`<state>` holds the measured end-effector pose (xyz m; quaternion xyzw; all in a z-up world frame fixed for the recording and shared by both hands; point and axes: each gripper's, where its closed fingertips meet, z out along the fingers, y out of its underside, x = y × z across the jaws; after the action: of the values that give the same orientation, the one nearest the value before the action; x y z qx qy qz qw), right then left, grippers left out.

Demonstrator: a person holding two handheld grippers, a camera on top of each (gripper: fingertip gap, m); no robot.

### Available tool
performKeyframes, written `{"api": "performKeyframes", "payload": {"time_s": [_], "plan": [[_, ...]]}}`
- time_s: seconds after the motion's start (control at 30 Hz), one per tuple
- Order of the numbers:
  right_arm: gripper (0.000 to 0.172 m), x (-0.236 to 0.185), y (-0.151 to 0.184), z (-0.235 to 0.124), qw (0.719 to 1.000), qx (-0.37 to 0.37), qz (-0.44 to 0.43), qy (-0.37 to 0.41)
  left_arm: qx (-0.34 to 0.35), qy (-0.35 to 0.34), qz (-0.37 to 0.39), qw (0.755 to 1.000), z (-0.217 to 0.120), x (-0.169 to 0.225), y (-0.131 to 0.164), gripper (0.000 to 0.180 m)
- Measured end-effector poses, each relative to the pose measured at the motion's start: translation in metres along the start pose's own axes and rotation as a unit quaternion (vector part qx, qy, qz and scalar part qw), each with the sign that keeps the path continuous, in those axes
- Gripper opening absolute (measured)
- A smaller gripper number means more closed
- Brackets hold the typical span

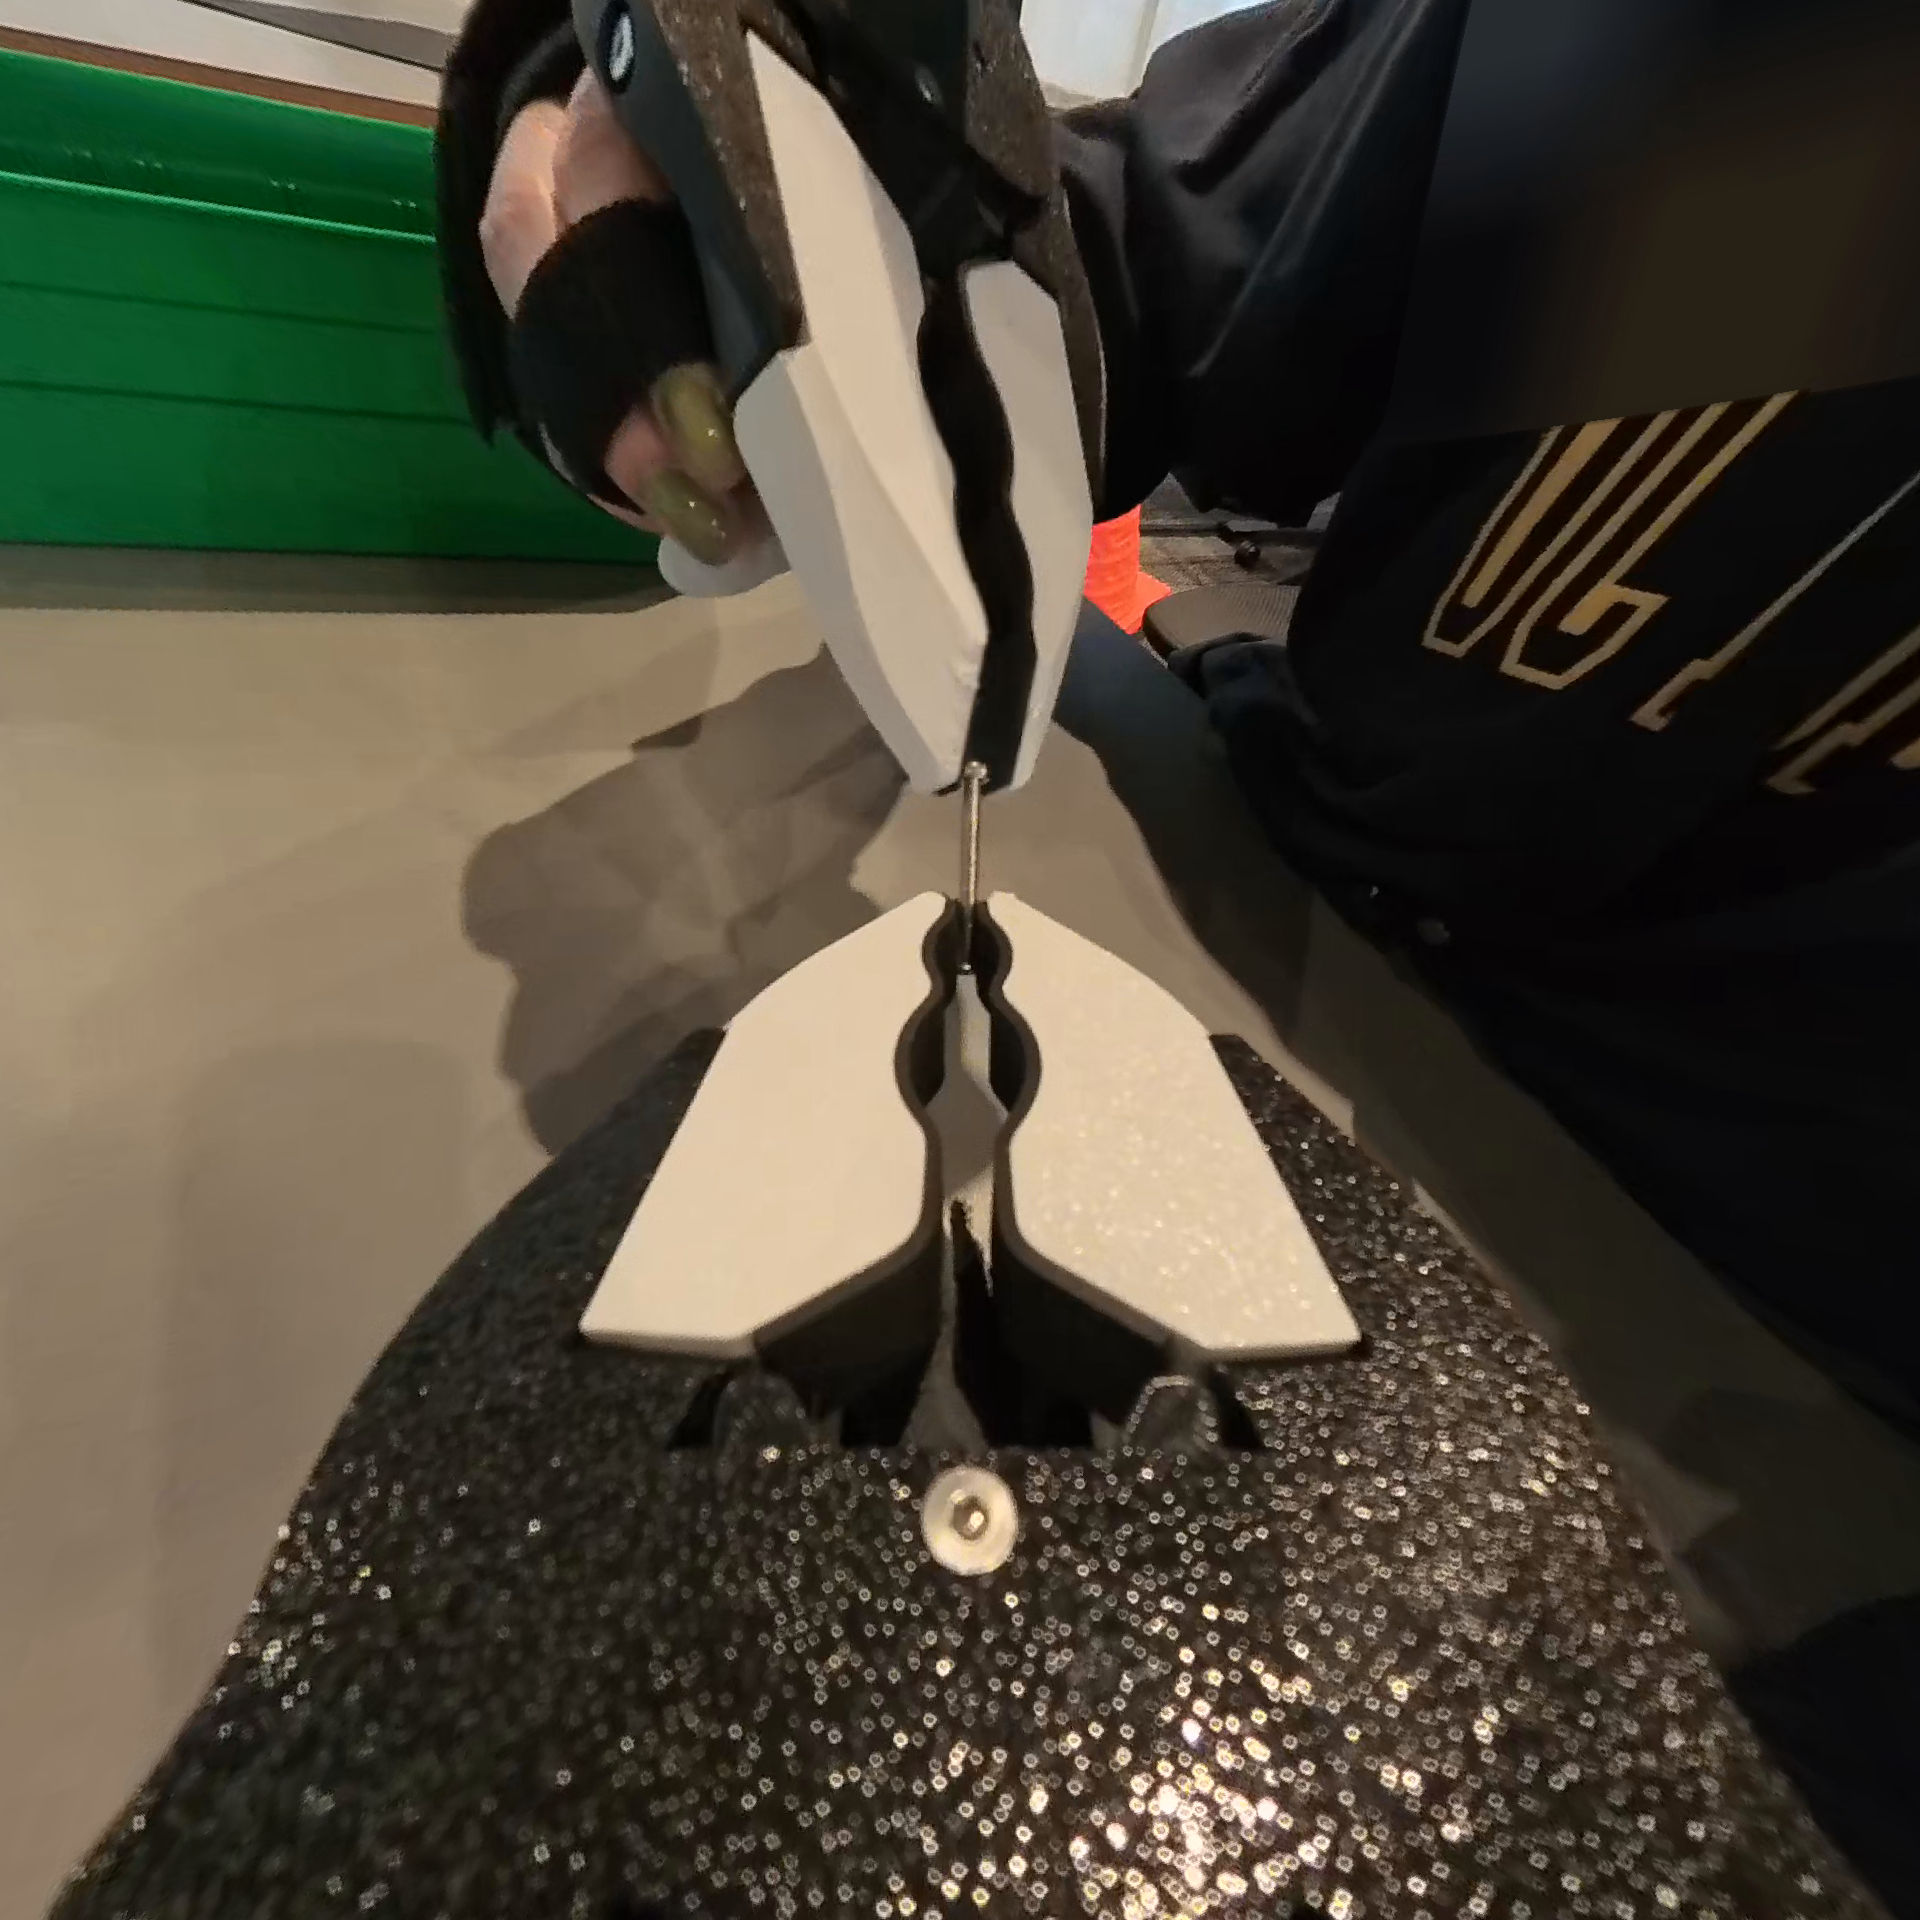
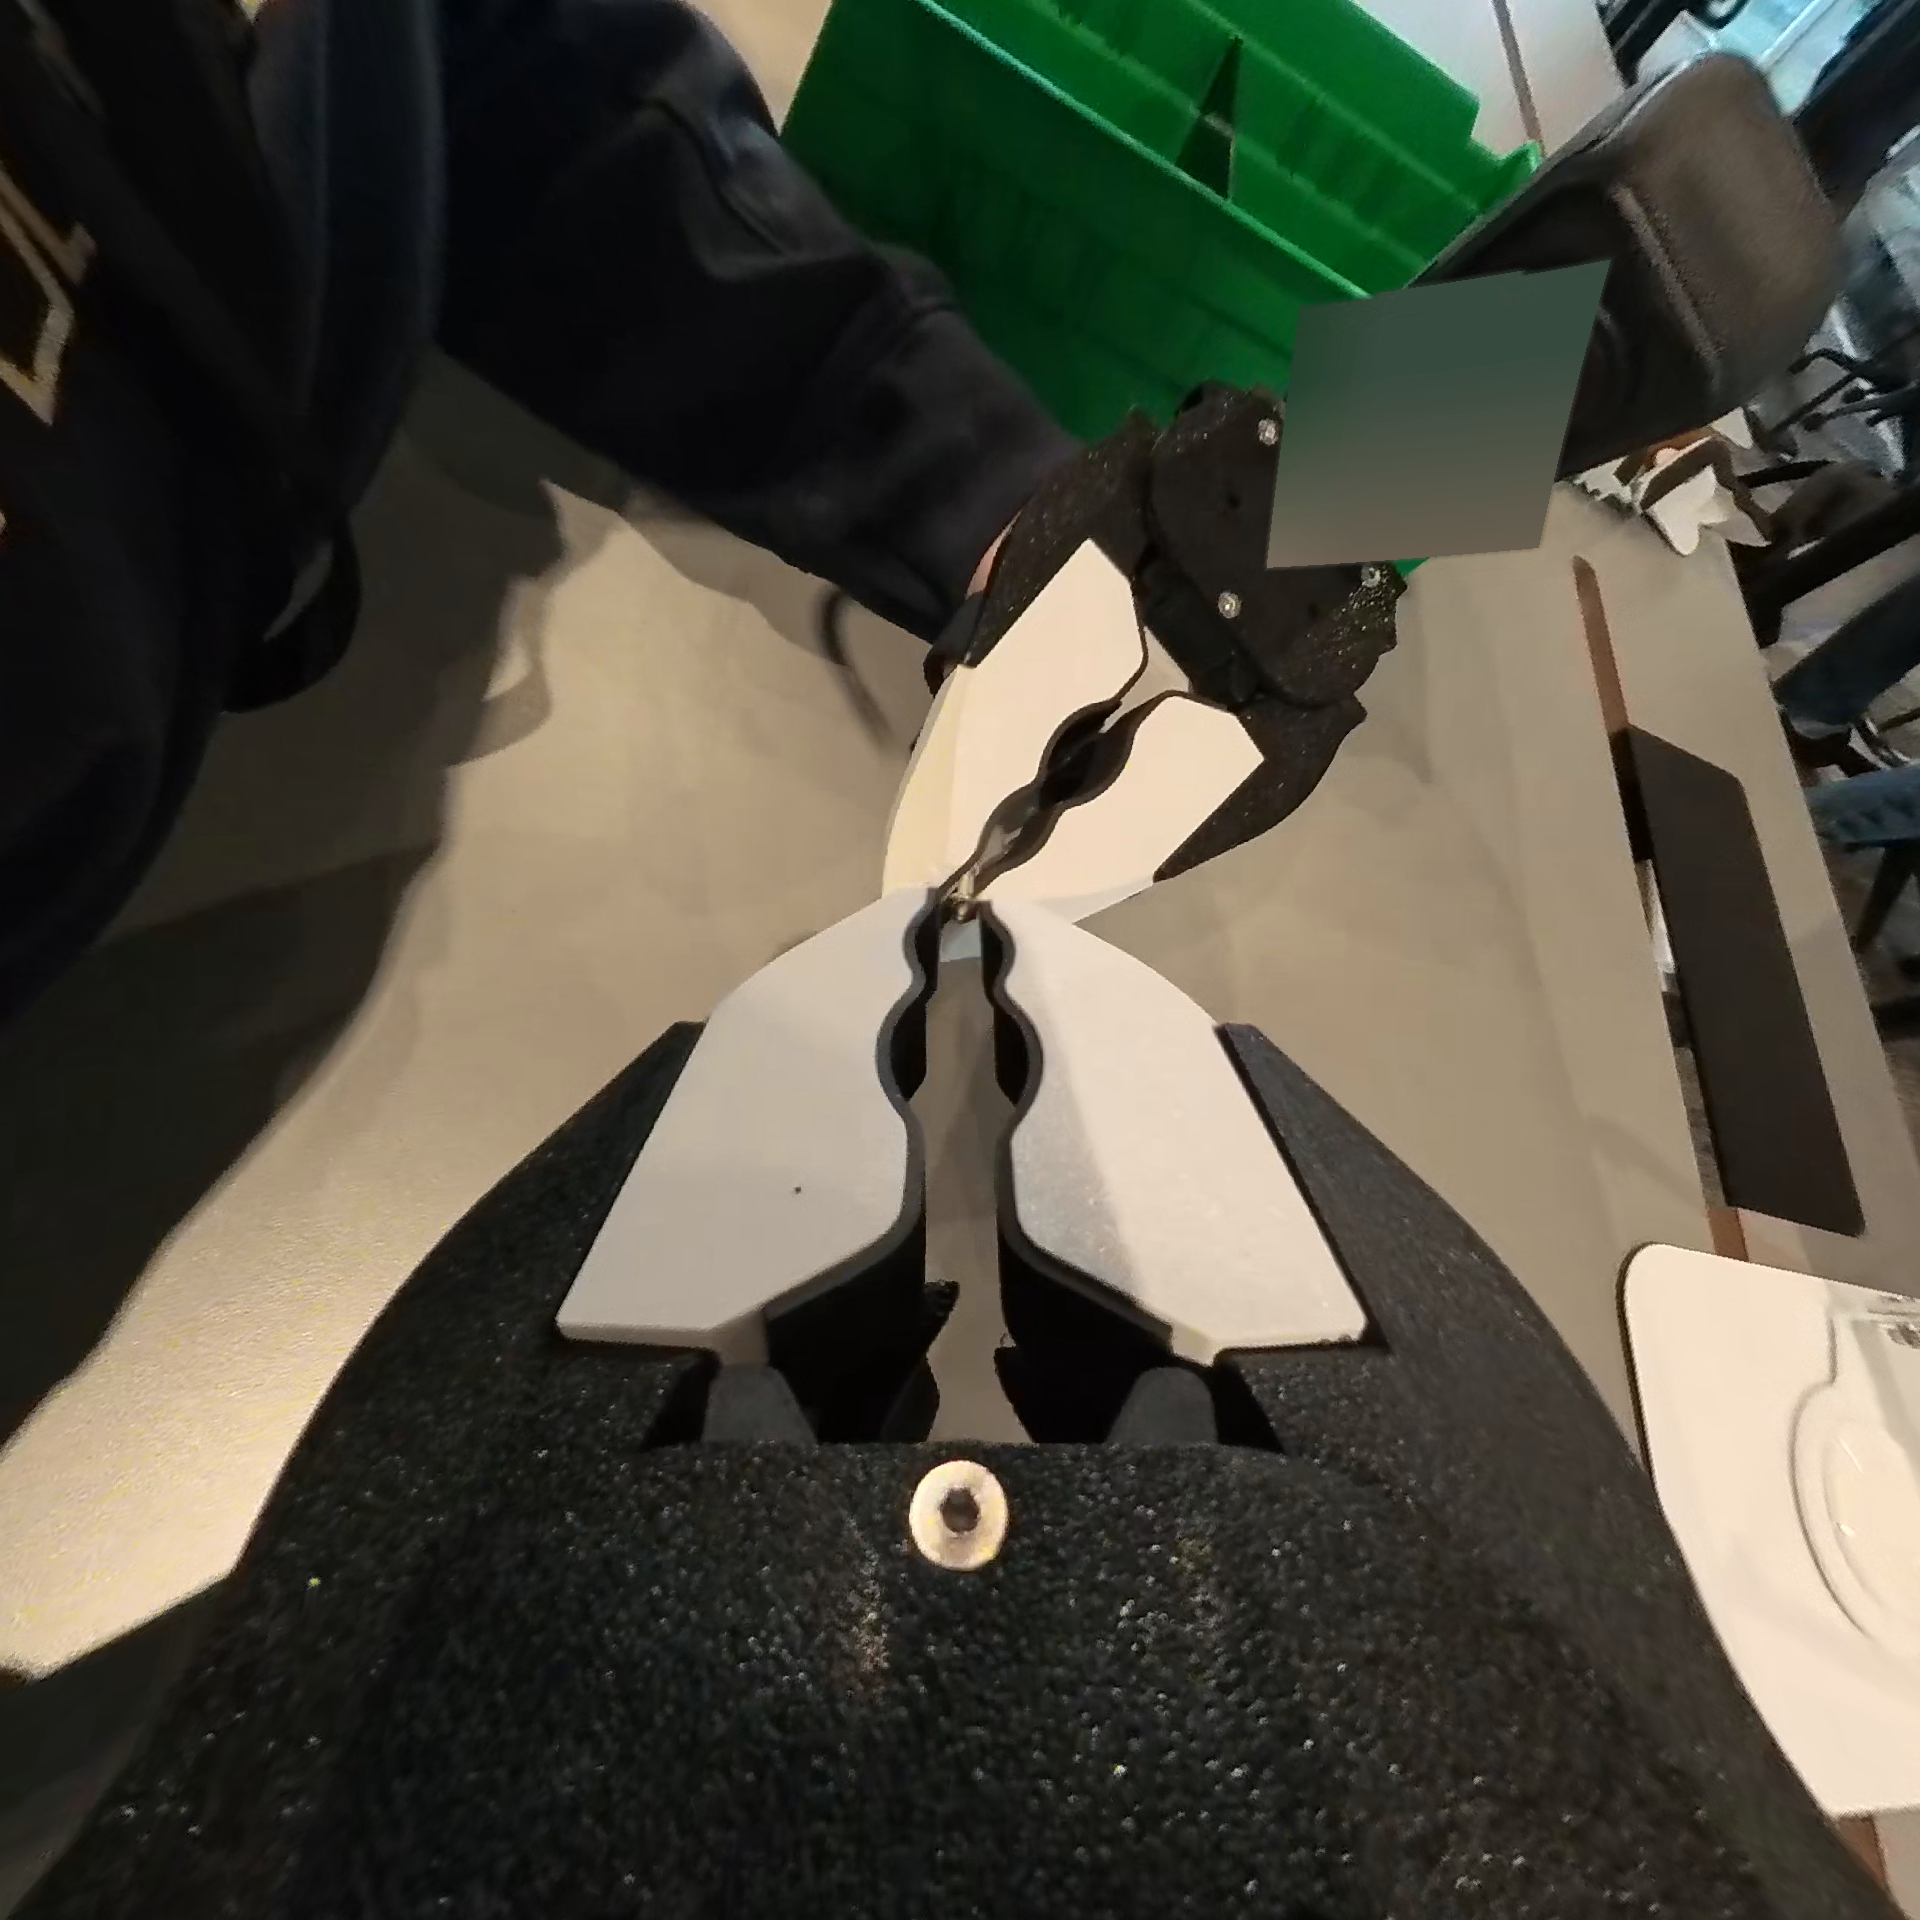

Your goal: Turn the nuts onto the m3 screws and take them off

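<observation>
In the left wrist view my left gripper [image 1: 968, 912] is shut on the lower end of a thin metal screw [image 1: 969, 852]. The screw stands out from its tips, above the beige table [image 1: 260, 935]. My right gripper [image 1: 977, 777] comes down from above, held by a gloved hand, and its tips close on a small nut [image 1: 976, 770] at the screw's far end. In the right wrist view my right gripper [image 2: 958, 914] pinches the small shiny nut [image 2: 962, 902] at its very tips. The left gripper [image 2: 982, 871] meets it there tip to tip, and the screw is mostly hidden between its pads.
A green crate [image 2: 1143, 156] stands at the back of the table and also shows in the left wrist view [image 1: 208, 312]. A white tray [image 2: 1714, 1403] with a clear dish lies at the right. A black strip [image 2: 1745, 987] runs along the table edge. The person's dark sleeve [image 2: 675, 312] hangs close.
</observation>
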<state>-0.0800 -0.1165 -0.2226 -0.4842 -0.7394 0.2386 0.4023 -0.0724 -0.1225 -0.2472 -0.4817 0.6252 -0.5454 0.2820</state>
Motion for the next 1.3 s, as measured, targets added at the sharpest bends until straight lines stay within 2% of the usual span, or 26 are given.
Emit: {"api": "performKeyframes", "payload": {"time_s": [0.27,0.47,0.7,0.9,0.93,1.0,1.03,1.13,1.2,1.3], "plan": [[0.006,0.003,0.0,0.003,1.0,-0.006,0.022,0.011,0.004,-0.006,-0.001,1.0,-0.001,-0.001,-0.001,0.002],[0.005,0.011,0.002,0.002,0.993,-0.017,0.102,0.059,0.03,-0.038,-0.001,0.999,-0.007,-0.009,-0.007,0.002],[0.005,0.022,0.004,0.0,0.972,-0.047,0.181,0.139,0.042,-0.104,0.03,0.993,-0.012,-0.021,-0.012,0.002],[0.006,0.041,0.003,-0.003,0.941,-0.027,0.281,0.187,0.058,-0.159,0.052,0.984,-0.018,-0.03,-0.019,0.002],[0.008,0.046,0.001,-0.006,0.936,-0.015,0.286,0.204,0.067,-0.171,0.054,0.982,-0.02,-0.033,-0.022,0.002],[0.034,0.055,-0.004,-0.016,0.926,0.033,0.268,0.263,0.105,-0.183,0.055,0.976,-0.026,-0.034,-0.033,0.002],[0.042,0.06,-0.011,-0.022,0.919,0.08,0.259,0.287,0.127,-0.185,0.053,0.973,-0.029,-0.034,-0.038,0.002],[0.045,0.062,-0.038,-0.031,0.888,0.249,0.248,0.296,0.174,-0.182,0.038,0.967,-0.039,-0.034,-0.046,0.002],[0.048,0.064,-0.039,-0.025,0.873,0.296,0.256,0.291,0.189,-0.172,0.03,0.966,-0.042,-0.032,-0.048,0.002],[0.053,0.061,-0.045,-0.011,0.866,0.349,0.276,0.23,0.2,-0.156,0.024,0.967,-0.043,-0.029,-0.05,0.002]]}}
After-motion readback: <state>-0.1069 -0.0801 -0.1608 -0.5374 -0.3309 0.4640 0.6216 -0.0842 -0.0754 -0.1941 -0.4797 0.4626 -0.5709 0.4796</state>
